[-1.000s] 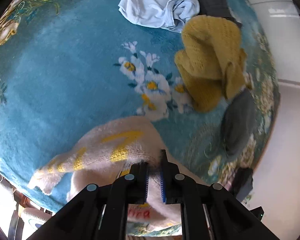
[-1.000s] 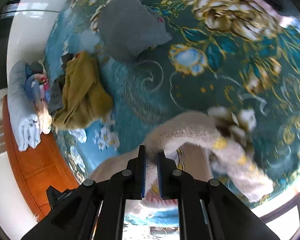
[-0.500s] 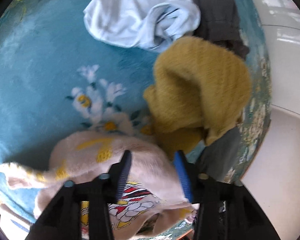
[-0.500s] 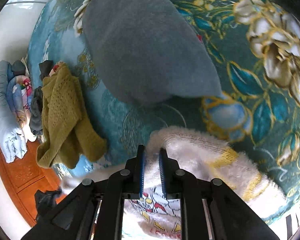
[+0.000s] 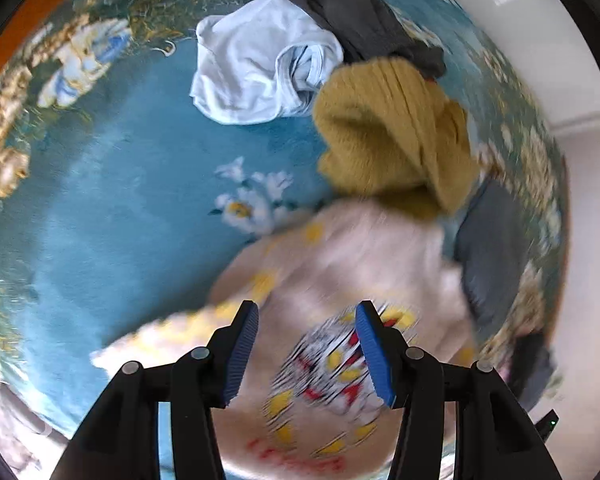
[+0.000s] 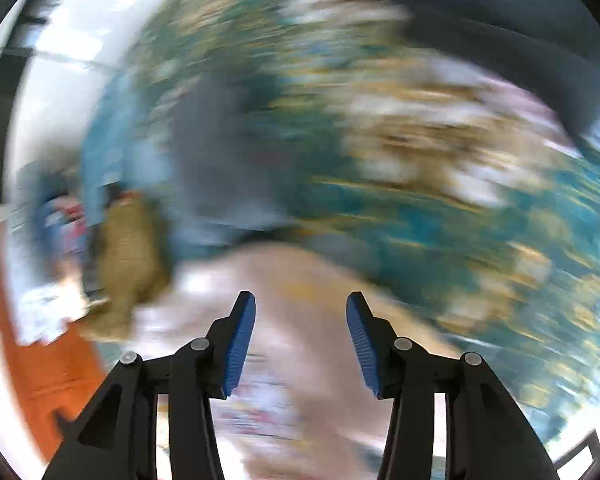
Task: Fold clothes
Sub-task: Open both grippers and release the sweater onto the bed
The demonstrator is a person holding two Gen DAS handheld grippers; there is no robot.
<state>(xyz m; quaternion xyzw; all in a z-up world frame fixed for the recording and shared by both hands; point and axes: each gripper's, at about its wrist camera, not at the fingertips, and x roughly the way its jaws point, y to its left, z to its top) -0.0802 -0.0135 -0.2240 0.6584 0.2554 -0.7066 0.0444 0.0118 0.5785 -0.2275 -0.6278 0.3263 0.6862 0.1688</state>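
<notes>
The cream sweater point(image 5: 352, 264) lies on the teal flowered carpet point(image 5: 112, 208), below both tools. It is fluffy, pale cream with yellow marks along a sleeve that reaches toward the lower left, and it carries a cartoon print in red, yellow, black and white with red lettering under it. Its upper edge touches the mustard knit sweater point(image 5: 392, 136), which lies crumpled just beyond it.

The left tool point(image 5: 306, 350) stands open at a middling width above the print; its blue pads press on nothing. The right tool point(image 6: 300, 340) is likewise parted over the cream sweater point(image 6: 300, 280), its jaws having just been opening, with no cloth caught between them.

The right wrist view is heavily smeared: the carpet's pattern is only streaks, and a grey shape point(image 6: 220, 160) above the sweater cannot be made out clearly. In the left view the print is blurred too, so the lettering is unreadable. A light blue shirt point(image 5: 256, 64) and a dark grey garment point(image 5: 352, 12) lie farther off, with another grey piece point(image 5: 488, 256) at the sweater's right edge.
</notes>
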